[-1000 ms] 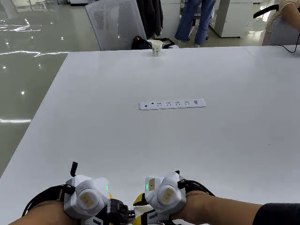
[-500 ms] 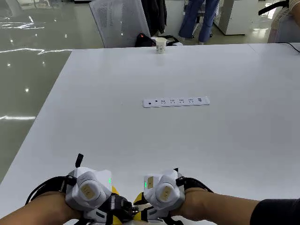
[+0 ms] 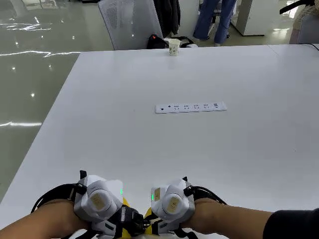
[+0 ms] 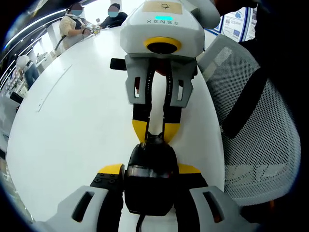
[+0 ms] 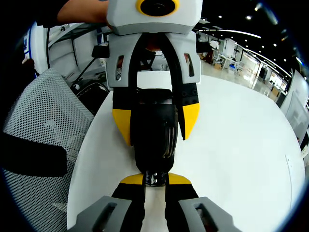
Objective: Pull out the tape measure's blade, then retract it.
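Left gripper [image 4: 150, 170]: clenched across the black case of the tape measure [image 4: 149, 186], one yellow-tipped jaw on each flank.
Tape measure: held low at the near edge of the white table [image 3: 149, 144], between the two grippers. No length of blade shows, so it looks fully wound in. Whether the case touches the tabletop cannot be told.
Right gripper [image 5: 152, 180]: nose to nose with the left one, its jaws pinched together on the small metal end hook [image 5: 154, 177] at the mouth of the case.
Step in hand: by the look of it, the start of the pull, with both grasps set and nothing drawn out yet.
Doing it well: the left gripper likely needs to hold the case dead steady while the right draws straight away from it, in line with the mouth. The pinch on the end hook should stay firm, since a thin metal tab could slip from the pads. Any twist or sideways drift risks kinking the blade. For the return, easing the hook back toward the case seems wiser than letting the spring snap it home.
Farther along the table: a white power strip [image 3: 191, 107] lies flat mid-table and a paper cup [image 3: 174, 47] stands at the far edge, both well apart from the work.
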Demonstrator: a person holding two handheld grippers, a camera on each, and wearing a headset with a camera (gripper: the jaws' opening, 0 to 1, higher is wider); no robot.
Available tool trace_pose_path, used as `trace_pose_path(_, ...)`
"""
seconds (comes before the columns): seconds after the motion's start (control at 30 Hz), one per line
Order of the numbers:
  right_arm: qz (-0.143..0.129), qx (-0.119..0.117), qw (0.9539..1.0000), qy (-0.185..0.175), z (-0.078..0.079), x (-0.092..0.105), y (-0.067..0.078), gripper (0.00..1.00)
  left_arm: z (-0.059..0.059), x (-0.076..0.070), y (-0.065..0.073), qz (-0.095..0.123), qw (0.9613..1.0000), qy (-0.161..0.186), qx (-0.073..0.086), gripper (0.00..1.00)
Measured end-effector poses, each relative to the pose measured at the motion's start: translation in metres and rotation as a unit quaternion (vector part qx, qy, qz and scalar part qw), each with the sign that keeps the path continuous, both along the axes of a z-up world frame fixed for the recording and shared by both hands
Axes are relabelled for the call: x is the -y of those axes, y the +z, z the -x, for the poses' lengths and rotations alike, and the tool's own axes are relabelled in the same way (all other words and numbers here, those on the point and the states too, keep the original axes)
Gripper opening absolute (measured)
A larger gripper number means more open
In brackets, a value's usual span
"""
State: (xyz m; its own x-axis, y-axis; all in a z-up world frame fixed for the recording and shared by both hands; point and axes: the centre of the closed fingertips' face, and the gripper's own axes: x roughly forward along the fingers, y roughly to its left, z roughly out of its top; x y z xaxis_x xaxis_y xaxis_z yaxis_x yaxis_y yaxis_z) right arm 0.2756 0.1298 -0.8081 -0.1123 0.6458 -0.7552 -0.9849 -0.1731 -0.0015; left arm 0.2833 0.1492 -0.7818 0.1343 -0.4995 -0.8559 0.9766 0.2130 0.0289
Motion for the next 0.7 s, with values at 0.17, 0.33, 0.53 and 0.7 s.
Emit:
trace_pose_path(0.17, 0.001, 0.000, 1.0000, -0.002, -0.0006, 0.0004, -0.0002, 0.11, 0.0031, -0.0011, 0.0019, 0.001, 0.9999, -0.013, -0.003, 0.35)
trace_pose_path(0.33, 0.006, 0.003, 1.0000, -0.002, -0.0007, -0.0005, -0.0008, 0.13, 0.0024, -0.0012, 0.0001, -0.011, 0.9998, -0.017, -0.008, 0.34)
trace_pose_path(0.53, 0.003, -0.005, 0.9999, -0.015, -0.0007, -0.0009, -0.0017, 0.11, 0.0025, -0.0026, -0.0009, -0.016, 0.9997, -0.016, -0.014, 0.34)
trace_pose_path(0.7, -0.008, -0.014, 0.9998, -0.013, 0.0004, 0.0006, -0.0008, 0.10, 0.0036, -0.0028, -0.0014, -0.022, 0.9994, -0.022, -0.014, 0.33)
